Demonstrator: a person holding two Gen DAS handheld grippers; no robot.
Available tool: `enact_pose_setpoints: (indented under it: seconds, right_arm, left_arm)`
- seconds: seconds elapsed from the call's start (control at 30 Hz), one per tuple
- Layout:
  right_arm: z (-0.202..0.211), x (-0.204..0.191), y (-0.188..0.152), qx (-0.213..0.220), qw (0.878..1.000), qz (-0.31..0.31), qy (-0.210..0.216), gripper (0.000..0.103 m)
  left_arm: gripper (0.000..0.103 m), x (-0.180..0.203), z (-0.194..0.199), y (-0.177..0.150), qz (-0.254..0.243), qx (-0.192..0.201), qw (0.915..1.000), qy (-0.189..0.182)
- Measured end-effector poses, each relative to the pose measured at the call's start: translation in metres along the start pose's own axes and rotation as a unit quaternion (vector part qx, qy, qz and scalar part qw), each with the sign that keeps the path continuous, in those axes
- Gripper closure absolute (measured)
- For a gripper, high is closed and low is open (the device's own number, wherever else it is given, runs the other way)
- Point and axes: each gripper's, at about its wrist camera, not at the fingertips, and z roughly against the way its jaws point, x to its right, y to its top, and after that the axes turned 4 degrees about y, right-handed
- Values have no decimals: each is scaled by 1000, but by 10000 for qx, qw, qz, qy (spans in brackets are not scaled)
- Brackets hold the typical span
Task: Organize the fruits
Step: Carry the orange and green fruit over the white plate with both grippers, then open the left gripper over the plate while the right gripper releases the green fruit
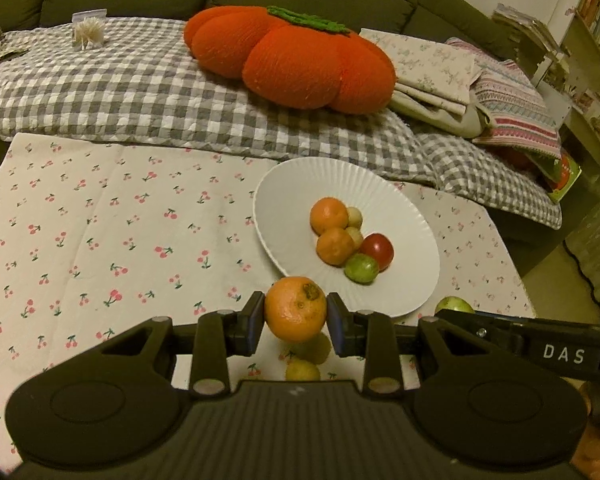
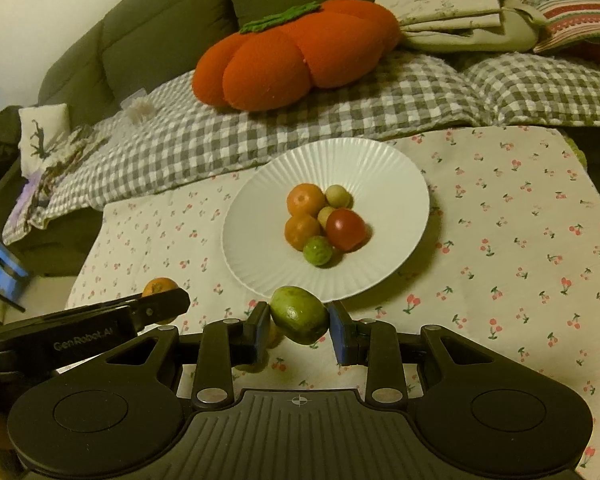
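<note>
L gripper (image 1: 295,322) is clamped on an orange (image 1: 295,309), held just short of the plate's (image 1: 288,200) near-left rim; two small yellowish fruits (image 1: 303,370) lie on the cloth under it, not yet collected. R gripper (image 2: 299,320) grips a green fruit (image 2: 299,314) w/ both pads touching, hovering at the plate's near rim. On the plate, mid-dish: two oranges (image 2: 305,199), two small pale fruits, a red one (image 2: 345,229) and a green one (image 2: 318,251), all bunched together. Step in hand, prob.: carry both fruits over the rim and set them down. Best to lower each beside the pile, not on top, since round fruit will roll; open the jaws only once it rests on the dish, and go one hand at a time so the grippers don't collide over the plate. Plate sits on a cherry-print cloth (image 2: 520,240) over a low table. Beyond the plate: a gray-check blanket (image 1: 120,80) on a dark sofa, a big orange pumpkin cushion (image 1: 292,60), folded linens to its right, bookshelves at far right.
</note>
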Motion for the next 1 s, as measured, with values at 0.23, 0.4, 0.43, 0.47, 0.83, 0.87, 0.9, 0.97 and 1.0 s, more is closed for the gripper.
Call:
enact_pose_setpoints:
  seconds: [0.23,0.4,0.43,0.47,0.83,0.87,0.9,0.97,1.0]
  right_arm:
    - [2,10,10,119,9998,-141,-93,73]
    - [1,23,20,212,9990,-291,-259,73]
    - [0,25,22,223,9988,-319,-294,73]
    - [-1,28,24,233,9986,-347,-328,73]
    - [-30,45,42,223,9965,-419,-692,73]
    - [-33,46,43,213,9963,-404,-728,73]
    - [-37,47,45,194,9961,-388,-772,73]
    - [-45,51,49,171,9957,-393,-822,73]
    - [-48,53,51,158,9955,-410,-836,73]
  left_arm:
    - [72,4,-14,16,-28,117,9999,-36]
    - [72,10,-29,26,-129,157,9997,-102]
    - [72,12,-33,27,-203,167,9996,-92]
    - [72,13,-36,29,-266,174,9995,-83]
    - [72,14,-67,43,-715,232,9972,38]
    - [72,13,-70,43,-754,232,9969,34]
    - [72,14,-73,44,-801,228,9965,29]
    - [72,16,-79,45,-914,233,9955,46]
    - [72,17,-82,45,-955,234,9951,53]
